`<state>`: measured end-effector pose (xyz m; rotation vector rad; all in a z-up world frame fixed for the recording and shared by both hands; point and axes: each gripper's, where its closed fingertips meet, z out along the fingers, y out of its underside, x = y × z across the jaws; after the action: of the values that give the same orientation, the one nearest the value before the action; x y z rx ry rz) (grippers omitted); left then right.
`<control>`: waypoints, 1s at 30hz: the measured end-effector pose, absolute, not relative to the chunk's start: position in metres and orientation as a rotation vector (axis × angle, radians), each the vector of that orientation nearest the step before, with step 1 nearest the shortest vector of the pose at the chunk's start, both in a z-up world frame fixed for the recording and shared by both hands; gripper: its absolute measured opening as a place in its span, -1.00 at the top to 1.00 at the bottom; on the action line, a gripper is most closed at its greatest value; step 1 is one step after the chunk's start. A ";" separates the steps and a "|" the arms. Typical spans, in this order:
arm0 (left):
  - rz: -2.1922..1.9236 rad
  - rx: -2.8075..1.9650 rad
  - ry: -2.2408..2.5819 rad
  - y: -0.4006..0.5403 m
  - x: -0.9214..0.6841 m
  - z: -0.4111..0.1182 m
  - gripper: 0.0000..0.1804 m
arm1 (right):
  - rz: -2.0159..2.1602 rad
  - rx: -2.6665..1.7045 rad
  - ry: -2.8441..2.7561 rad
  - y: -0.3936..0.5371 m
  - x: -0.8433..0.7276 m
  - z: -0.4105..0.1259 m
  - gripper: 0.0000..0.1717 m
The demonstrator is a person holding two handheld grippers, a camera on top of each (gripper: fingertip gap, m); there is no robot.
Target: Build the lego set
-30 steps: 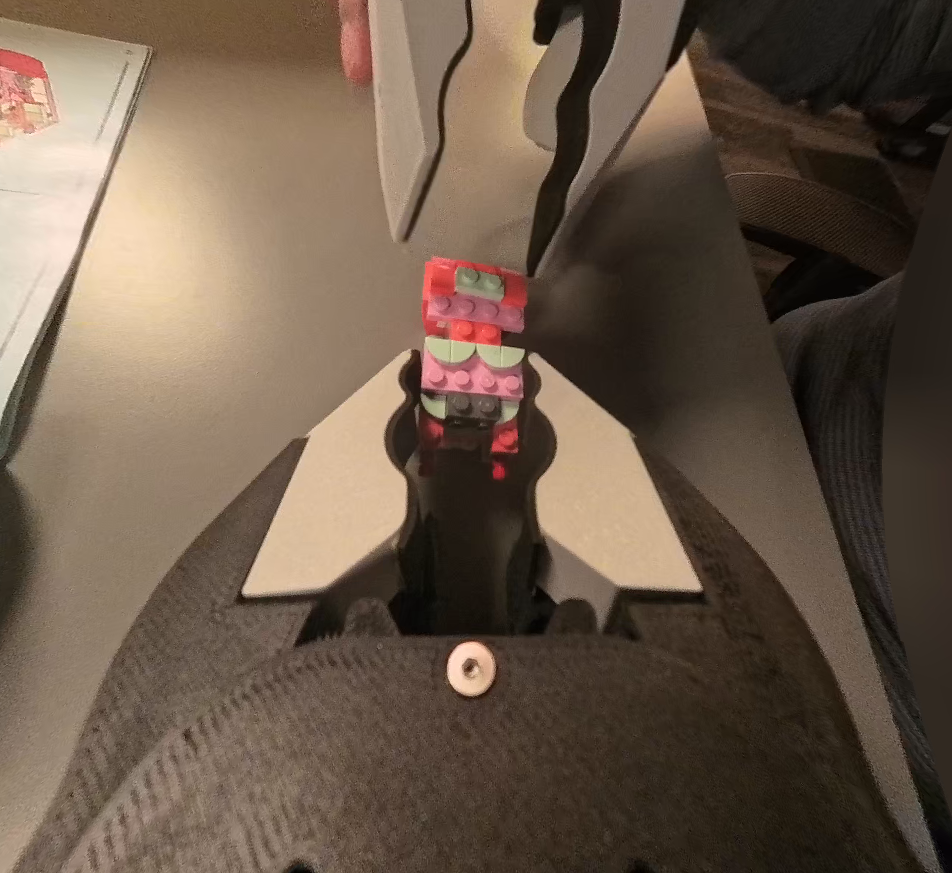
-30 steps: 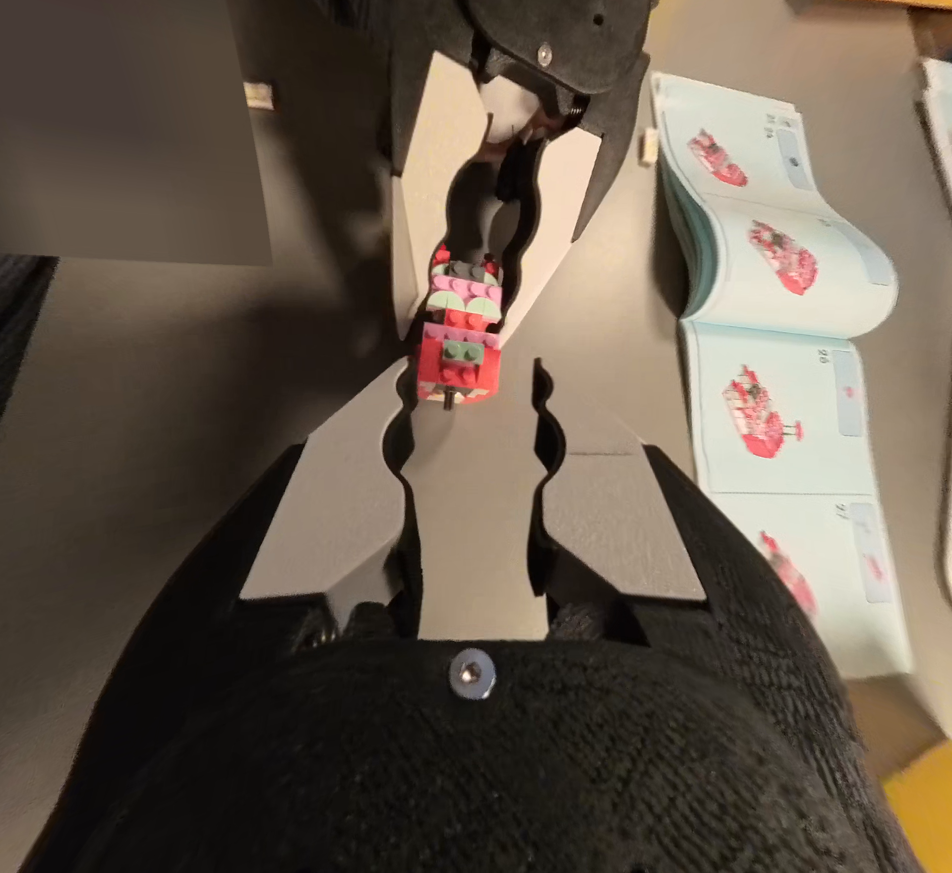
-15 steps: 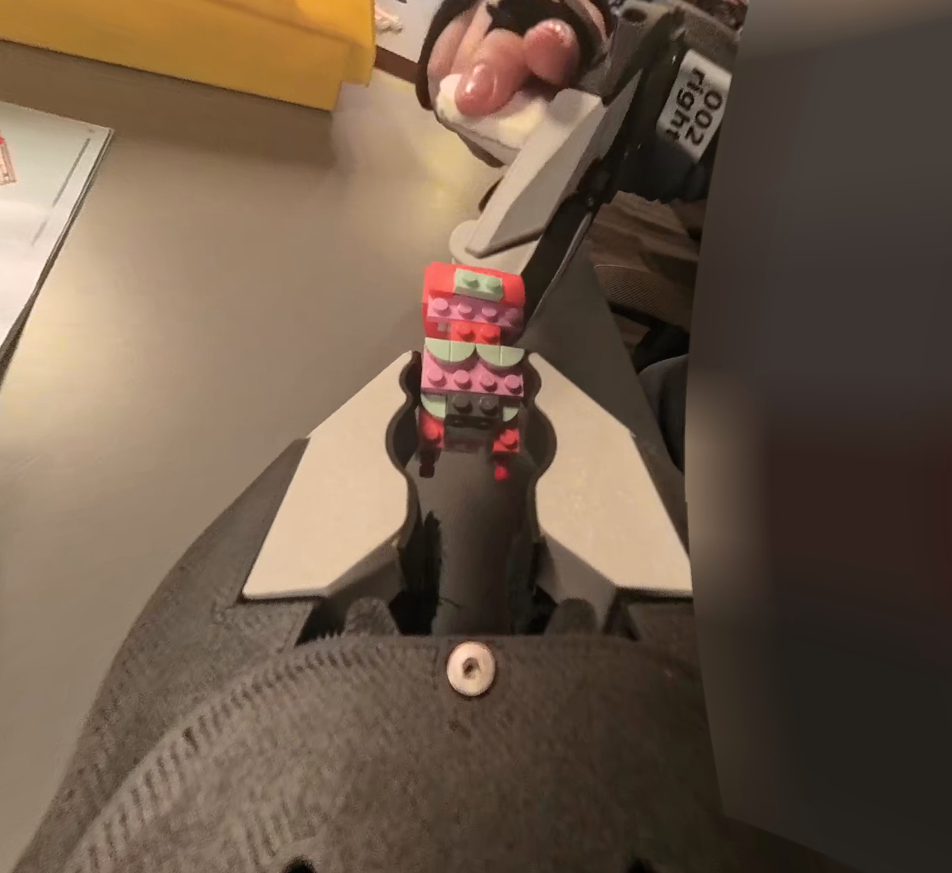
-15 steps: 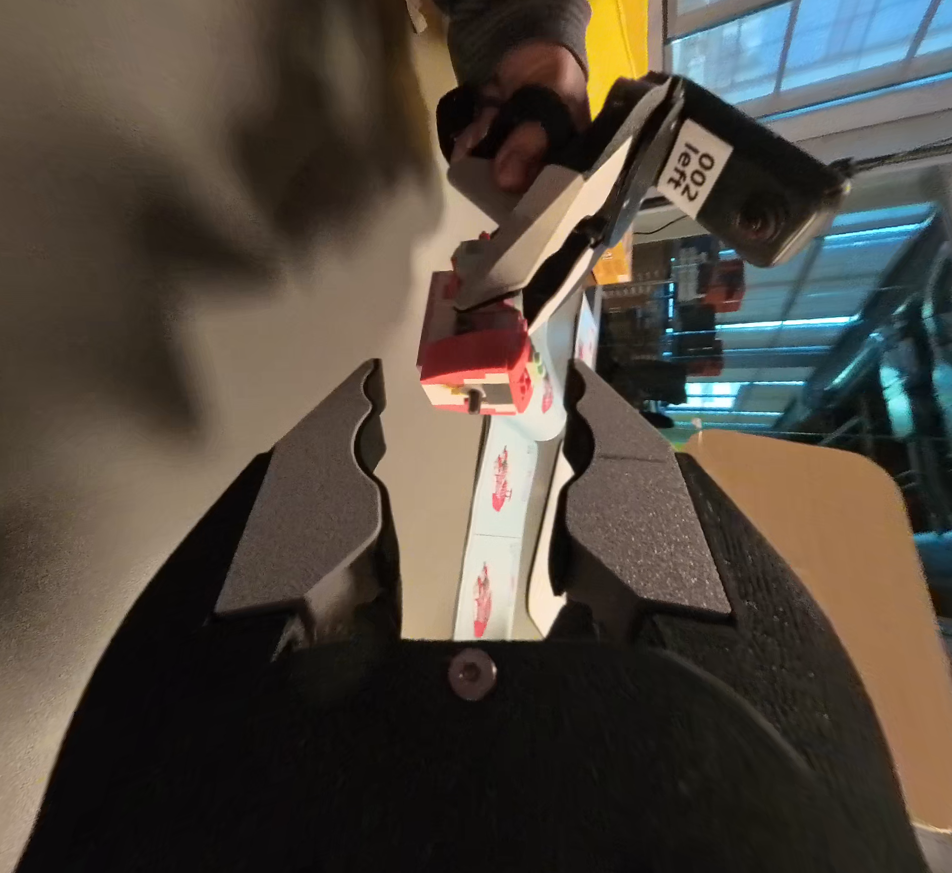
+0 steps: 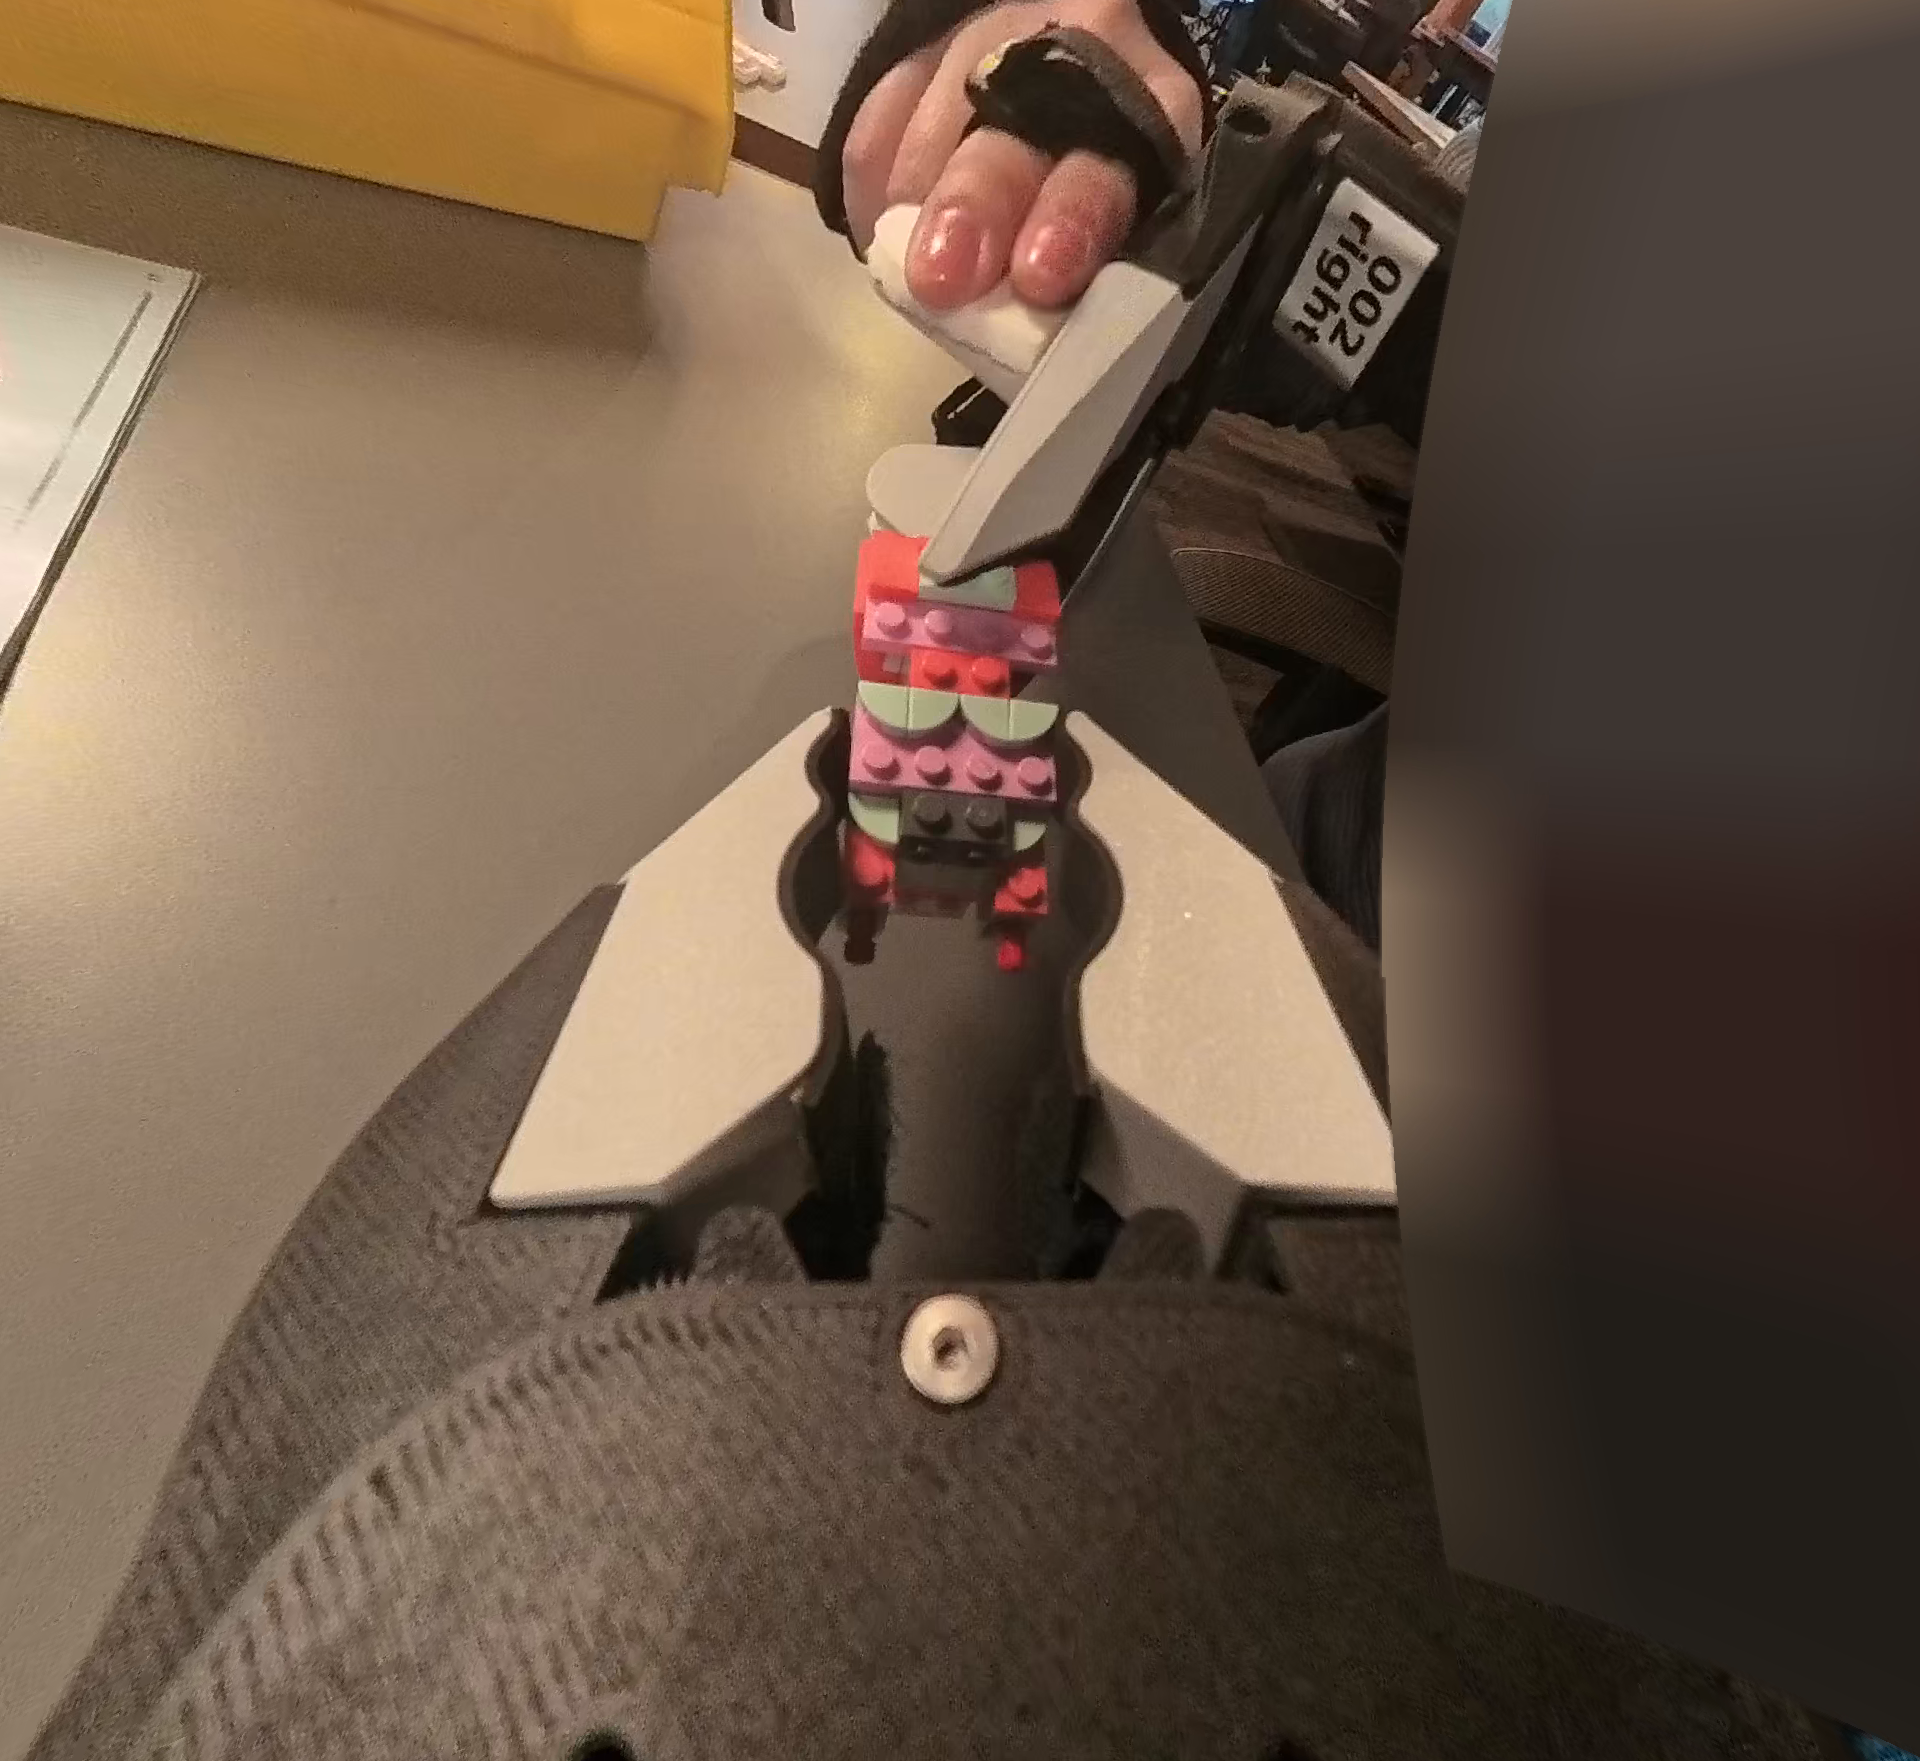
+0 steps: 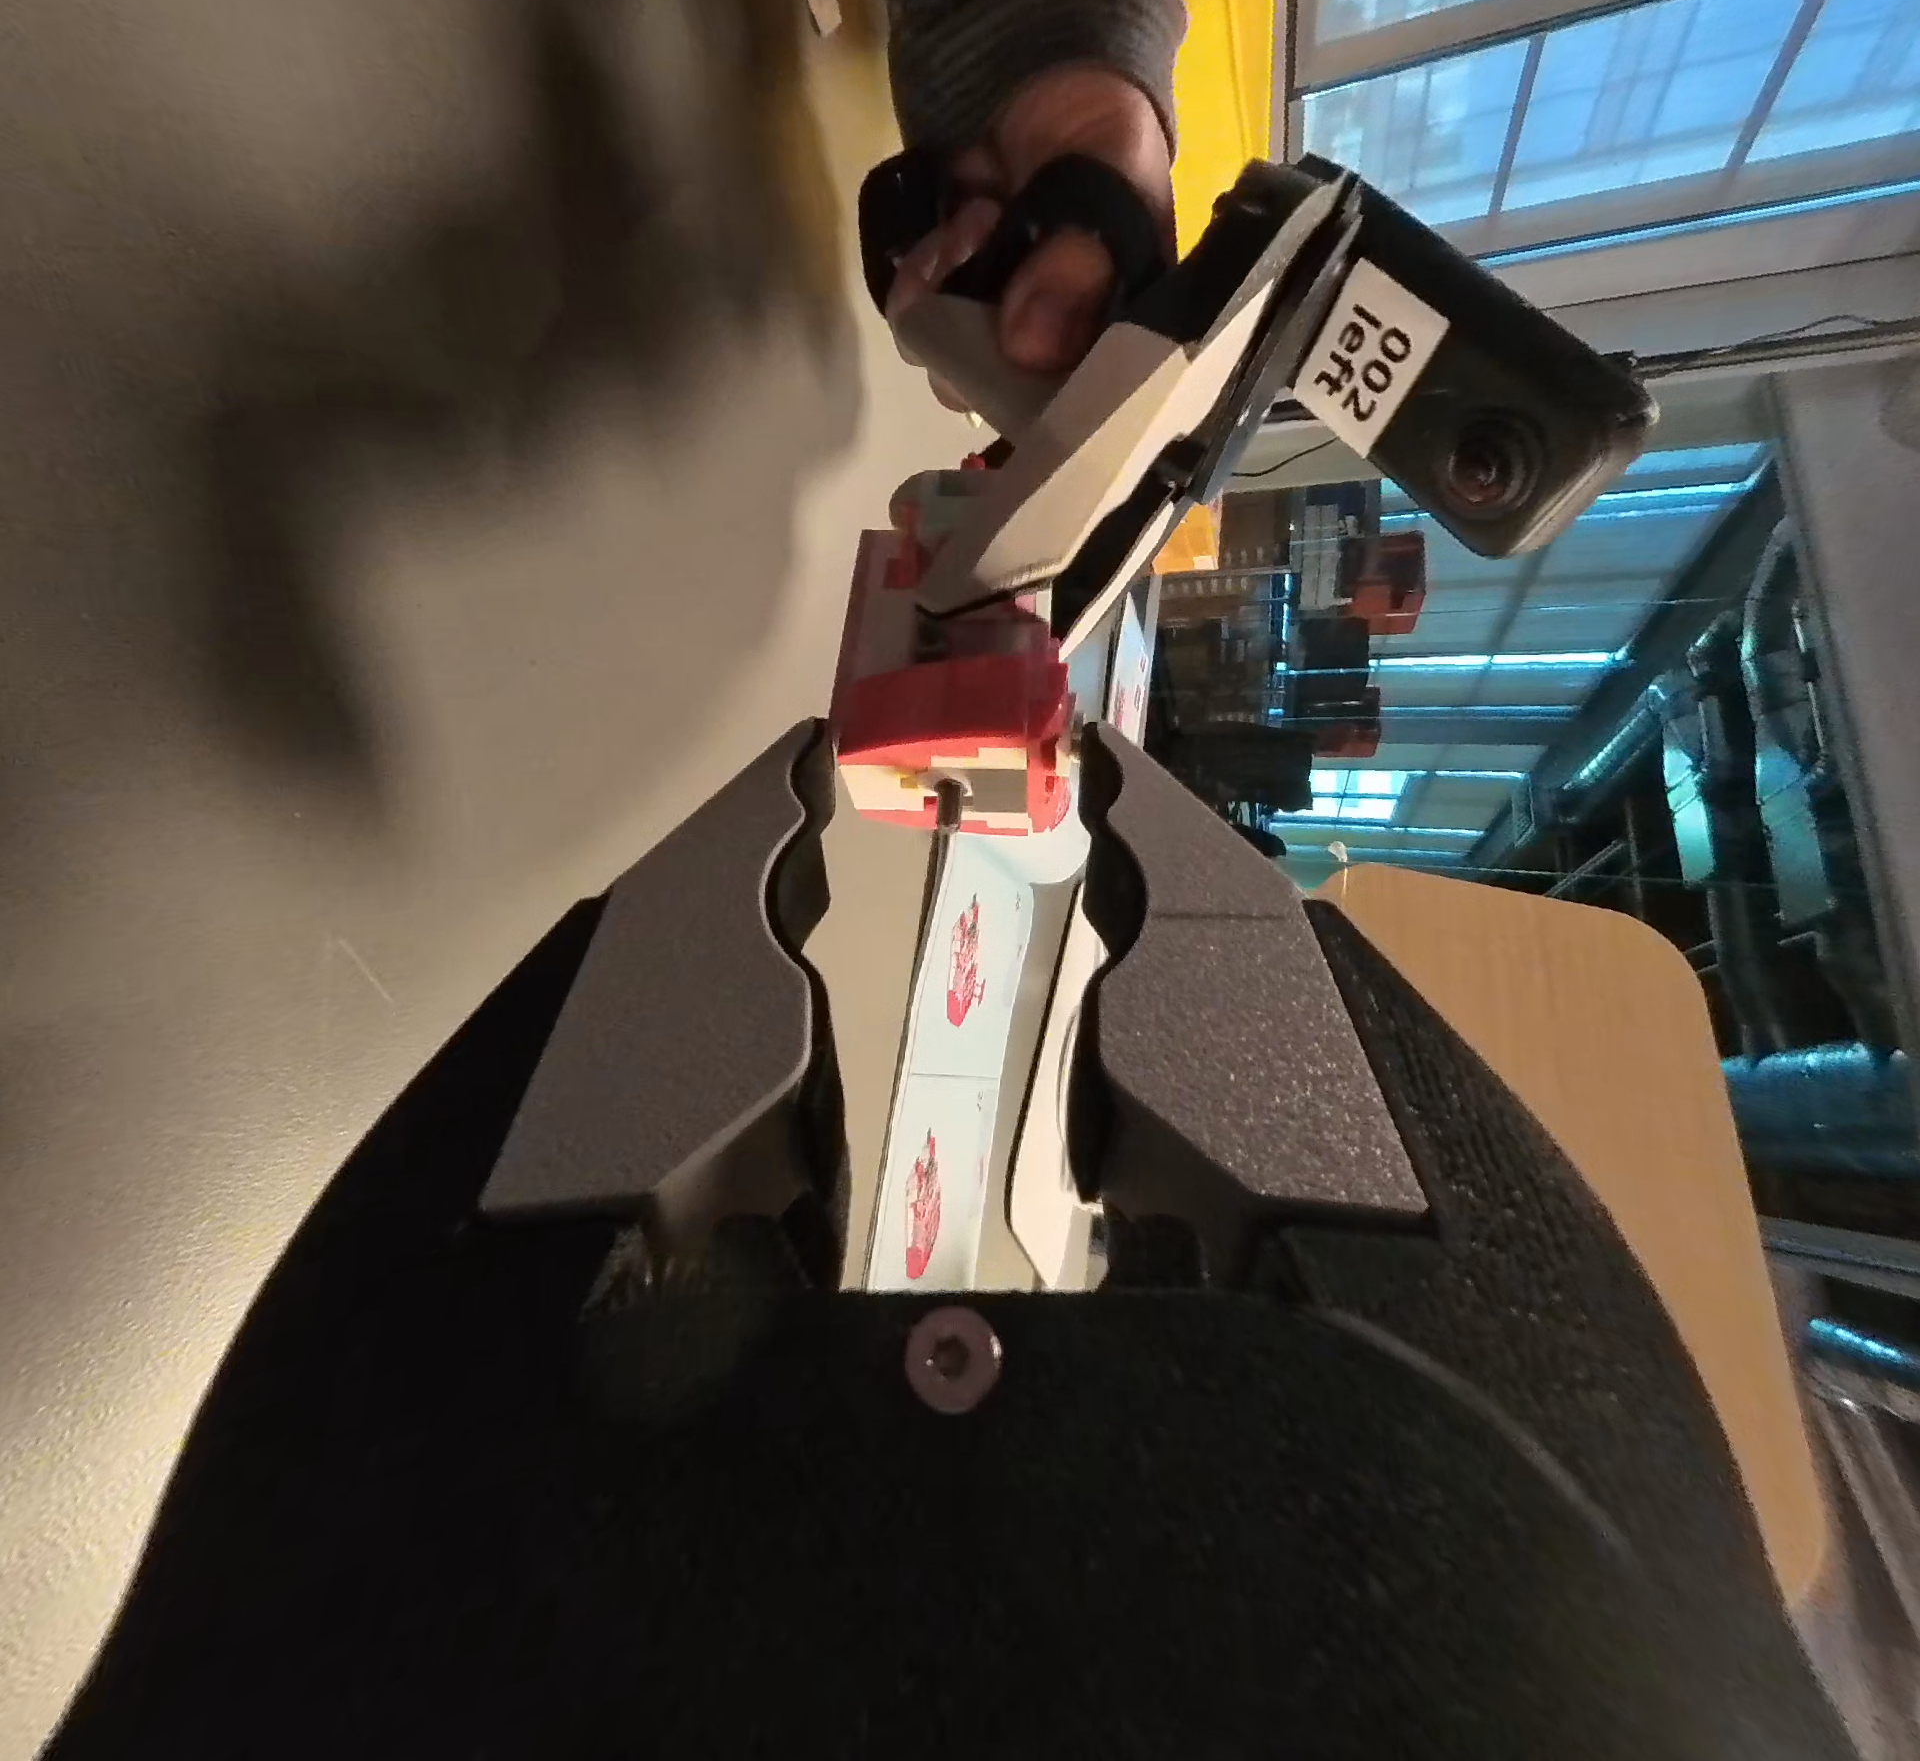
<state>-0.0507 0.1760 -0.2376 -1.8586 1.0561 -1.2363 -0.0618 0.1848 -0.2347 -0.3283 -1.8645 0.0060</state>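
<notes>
My left gripper is shut on a small brick model of red, pink, pale green and black pieces, held by its near end above the table. My right gripper is shut on the model's far, red and white end, with a fingertip pressed against each side. In the left wrist view one right gripper finger lies over the model's far end. In the right wrist view the left gripper's fingers clamp the other end. A thin dark pin sticks out of the model's end face.
A yellow bin stands at the far side of the grey table. An open instruction booklet lies at the left and shows behind the model. A person's hands hold both grippers. A light wooden board is at the right. Both grippers' tips are close together, under 4 cm apart.
My right gripper swung round from above, opened wide, then closed its fingertips on the model's far end. My left gripper kept its hold and tilted up.
</notes>
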 end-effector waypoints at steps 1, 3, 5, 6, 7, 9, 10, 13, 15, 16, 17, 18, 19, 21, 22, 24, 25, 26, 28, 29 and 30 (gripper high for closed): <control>-1.235 -1.861 1.057 0.176 -0.051 -0.238 0.59 | -0.002 -0.328 -1.869 0.185 -0.062 -0.236 0.46; -1.227 -1.871 1.060 0.176 -0.051 -0.241 0.59 | -0.015 -0.337 -1.886 0.186 -0.062 -0.238 0.47; -1.222 -1.880 1.064 0.176 -0.051 -0.242 0.59 | -0.033 -0.340 -1.906 0.186 -0.061 -0.240 0.48; -1.220 -1.884 1.067 0.176 -0.051 -0.244 0.59 | -0.041 -0.344 -1.917 0.187 -0.061 -0.241 0.48; -1.221 -1.887 1.068 0.176 -0.050 -0.244 0.59 | -0.049 -0.349 -1.926 0.187 -0.061 -0.241 0.49; -1.227 -1.893 1.074 0.175 -0.050 -0.246 0.59 | -0.057 -0.364 -1.947 0.186 -0.060 -0.242 0.49; -1.230 -1.896 1.075 0.175 -0.049 -0.246 0.60 | -0.064 -0.367 -1.958 0.186 -0.059 -0.243 0.50; -1.239 -1.909 1.082 0.174 -0.048 -0.250 0.60 | -0.084 -0.370 -1.987 0.186 -0.058 -0.246 0.50; -1.237 -1.922 1.091 0.173 -0.047 -0.253 0.60 | -0.085 -0.369 -1.994 0.186 -0.057 -0.249 0.50; -1.233 -1.928 1.094 0.173 -0.047 -0.255 0.60 | -0.076 -0.373 -1.987 0.186 -0.057 -0.250 0.49; -1.223 -1.933 1.090 0.175 -0.047 -0.255 0.60 | -0.050 -0.397 -1.972 0.187 -0.057 -0.252 0.48; -1.209 -1.943 1.082 0.176 -0.046 -0.257 0.59 | -0.014 -0.427 -1.957 0.188 -0.056 -0.253 0.48; -1.187 -1.954 1.072 0.179 -0.046 -0.258 0.59 | 0.032 -0.459 -1.952 0.188 -0.055 -0.255 0.47; -1.046 -1.985 1.090 0.186 -0.049 -0.266 0.59 | 0.160 -0.589 -1.947 0.190 -0.049 -0.258 0.09; -0.968 -2.006 1.103 0.190 -0.053 -0.271 0.59 | 0.227 -0.647 -1.919 0.193 -0.046 -0.256 -0.01; -0.873 -2.026 1.117 0.195 -0.056 -0.278 0.59 | 0.356 -0.725 -1.800 0.201 -0.040 -0.242 -0.01; -0.859 -2.033 1.120 0.196 -0.056 -0.280 0.59 | 0.420 -0.772 -1.727 0.208 -0.038 -0.235 -0.01; -0.845 -2.043 1.120 0.197 -0.056 -0.282 0.59 | 0.477 -0.814 -1.654 0.214 -0.035 -0.229 0.00; -0.826 -2.063 1.131 0.197 -0.057 -0.287 0.58 | 0.555 -0.864 -1.510 0.227 -0.032 -0.215 0.06; -0.830 -2.059 1.123 0.198 -0.057 -0.287 0.59 | 0.576 -0.876 -1.439 0.234 -0.030 -0.209 0.08; -0.829 -2.062 1.119 0.199 -0.057 -0.287 0.59 | 0.596 -0.887 -1.371 0.241 -0.029 -0.203 0.10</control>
<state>-0.0566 0.1986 -0.2871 -2.0622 1.1188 -0.8295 -0.0286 0.2408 -0.2033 -0.8868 -1.3713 0.5963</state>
